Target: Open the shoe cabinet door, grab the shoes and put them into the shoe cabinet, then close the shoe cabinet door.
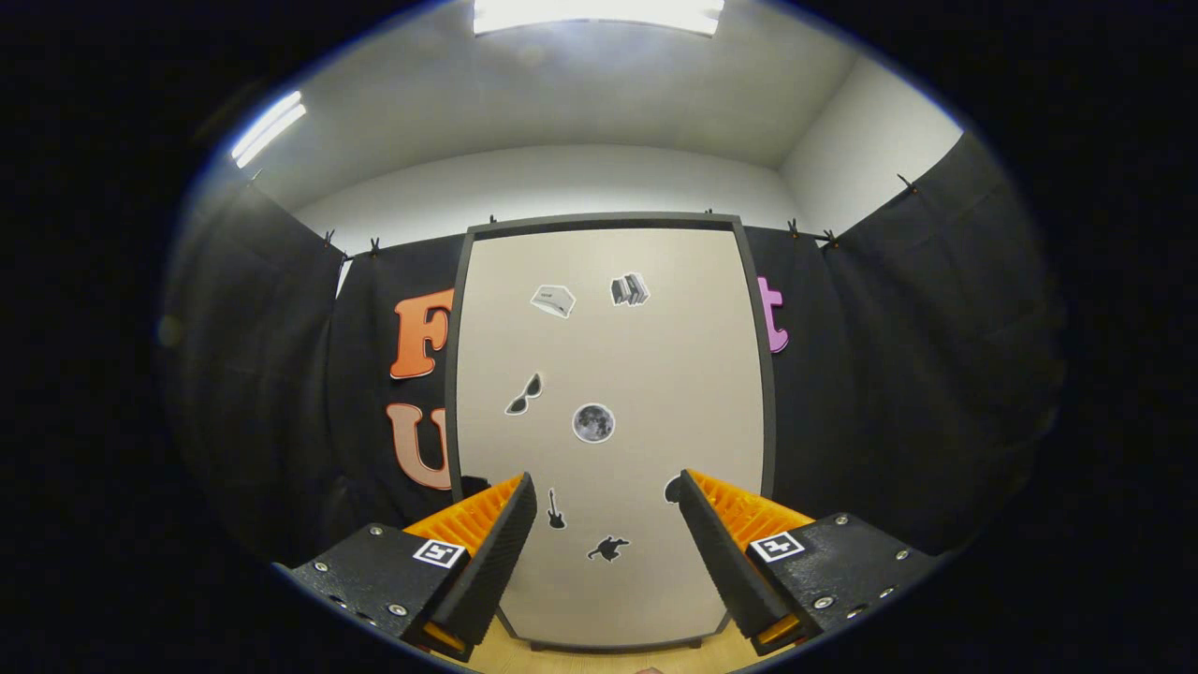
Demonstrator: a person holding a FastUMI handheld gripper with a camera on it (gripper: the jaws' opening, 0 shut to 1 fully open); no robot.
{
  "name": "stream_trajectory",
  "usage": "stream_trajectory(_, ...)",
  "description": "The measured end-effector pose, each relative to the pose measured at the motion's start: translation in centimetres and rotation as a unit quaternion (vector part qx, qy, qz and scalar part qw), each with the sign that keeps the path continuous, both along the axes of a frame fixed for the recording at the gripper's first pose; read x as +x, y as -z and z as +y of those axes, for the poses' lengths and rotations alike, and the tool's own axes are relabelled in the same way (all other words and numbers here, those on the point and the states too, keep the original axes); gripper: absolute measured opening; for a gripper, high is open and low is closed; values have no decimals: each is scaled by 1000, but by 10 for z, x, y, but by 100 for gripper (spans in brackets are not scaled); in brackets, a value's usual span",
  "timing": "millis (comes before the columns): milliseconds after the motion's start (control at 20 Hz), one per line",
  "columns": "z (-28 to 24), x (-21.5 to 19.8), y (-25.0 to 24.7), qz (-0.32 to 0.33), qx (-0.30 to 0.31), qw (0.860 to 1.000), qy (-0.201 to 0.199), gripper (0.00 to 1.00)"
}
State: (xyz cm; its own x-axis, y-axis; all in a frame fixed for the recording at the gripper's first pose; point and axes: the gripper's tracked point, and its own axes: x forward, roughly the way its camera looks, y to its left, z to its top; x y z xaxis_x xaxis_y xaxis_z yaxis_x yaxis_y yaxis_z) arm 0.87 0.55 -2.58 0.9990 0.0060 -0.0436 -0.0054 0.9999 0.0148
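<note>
Ahead, spread fingers [606, 491] hold nothing before the closed shoe cabinet door [655, 374].

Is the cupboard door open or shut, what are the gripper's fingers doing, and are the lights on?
Tall beige shoe cabinet door with dark grey frame: shut, upright, stickers on it.
Gripper: open, fingers apart, holding nothing, door beyond them.
Long ceiling light panels: on.

Gripper [606, 501] fingers spread wide, holding nothing, facing the closed shoe cabinet door [655, 374]
</note>
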Motion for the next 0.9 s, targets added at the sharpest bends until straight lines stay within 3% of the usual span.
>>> stream_trajectory(300,0,7,17,12,-5,1000,2,95)
stream_trajectory(900,101,48,98,95,5,992,-78,95)
